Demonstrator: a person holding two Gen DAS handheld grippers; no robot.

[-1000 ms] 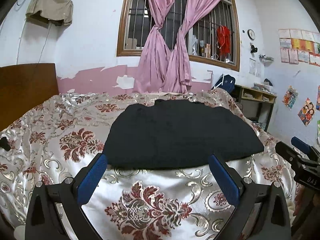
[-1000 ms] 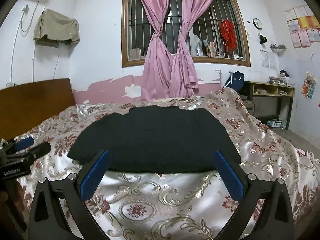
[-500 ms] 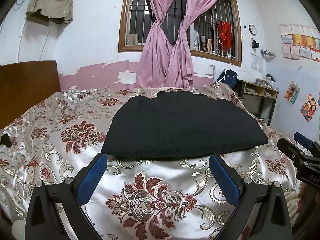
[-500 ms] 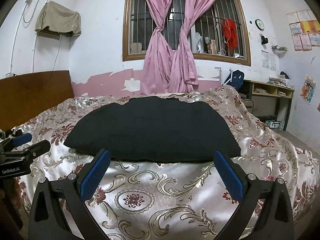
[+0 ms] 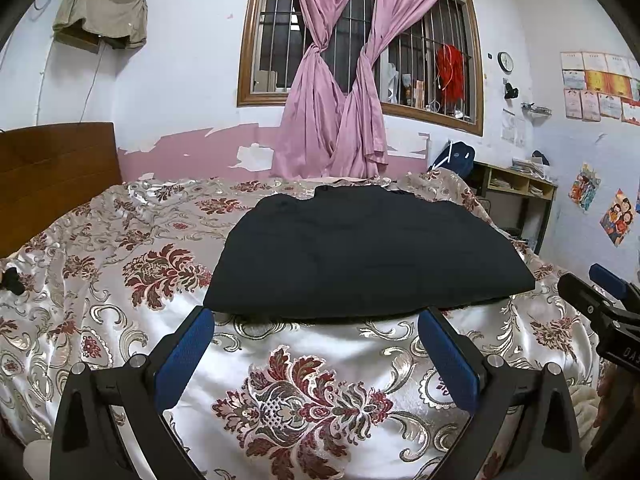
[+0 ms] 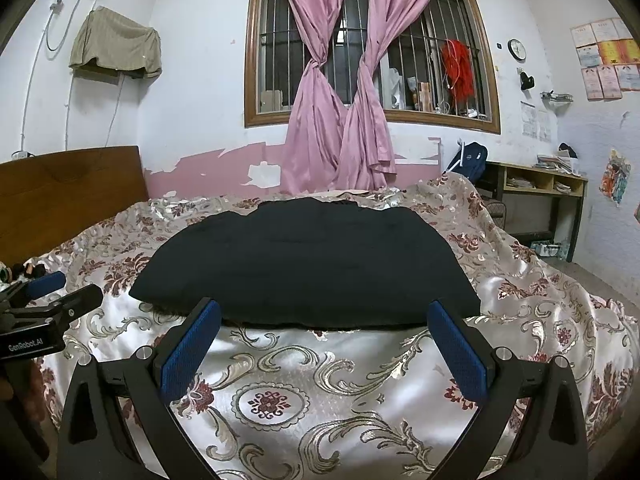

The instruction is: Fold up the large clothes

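Note:
A large black garment (image 5: 368, 256) lies flat on the floral bedspread (image 5: 280, 368); it also shows in the right wrist view (image 6: 308, 268). My left gripper (image 5: 316, 340) is open and empty, just short of the garment's near edge, its blue pads (image 5: 184, 356) wide apart. My right gripper (image 6: 324, 336) is open and empty, also just short of the near edge. The right gripper shows at the right edge of the left wrist view (image 5: 600, 300). The left gripper shows at the left edge of the right wrist view (image 6: 44, 300).
A wooden headboard (image 5: 56, 176) stands at the left. A barred window with pink curtains (image 5: 344, 92) is behind the bed. A wooden shelf unit (image 6: 540, 196) stands at the right wall. Small dark items (image 5: 12, 280) lie at the bed's left edge.
Both grippers have dropped lower and tilted up, so the garment looks flatter and more of the wall shows. Both stay open and empty.

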